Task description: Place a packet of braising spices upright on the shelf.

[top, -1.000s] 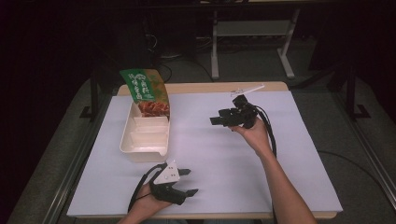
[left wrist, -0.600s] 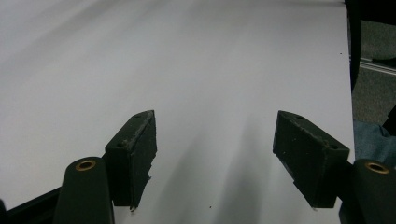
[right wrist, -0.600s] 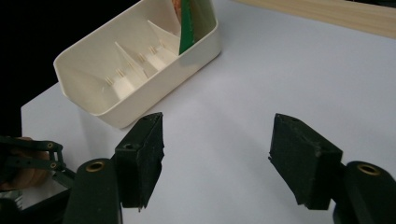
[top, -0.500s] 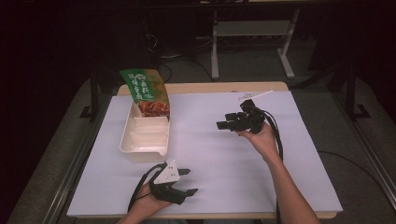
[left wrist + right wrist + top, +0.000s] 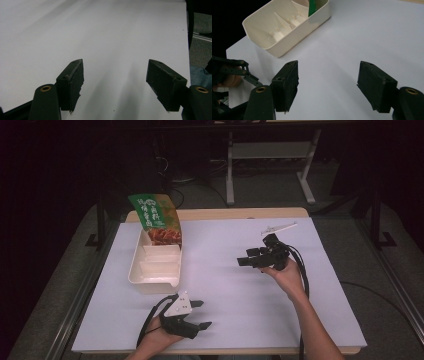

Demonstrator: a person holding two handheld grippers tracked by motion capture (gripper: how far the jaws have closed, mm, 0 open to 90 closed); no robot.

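The left gripper (image 5: 198,314) rests low near the front edge of the tabletop (image 5: 225,285), held in a hand that comes in over that edge, with its grey three-cornered plate facing up. Its jaws stand wide apart and point toward the right side of the tabletop; in the left gripper view they frame only bare white surface, with nothing between them.

The right gripper (image 5: 243,261) is held above the middle of the tabletop, right of centre, in a hand whose forearm runs diagonally back to the front right corner. The palm is turned upward under the tool, and the black cable loops down along the wrist. Its jaws also stand wide apart with nothing between them, and they point toward the left side of the tabletop, at the tray.

The cream tray (image 5: 138,275) lies near the left edge, long side running front to back, split by dividers into compartments. A green snack packet (image 5: 155,215) with a picture of reddish food stands tilted in the rear compartment, its top reaching past the tray's far end. The front compartments look empty.

A thin white item (image 5: 279,227), too small to identify, lies near the rear right corner.
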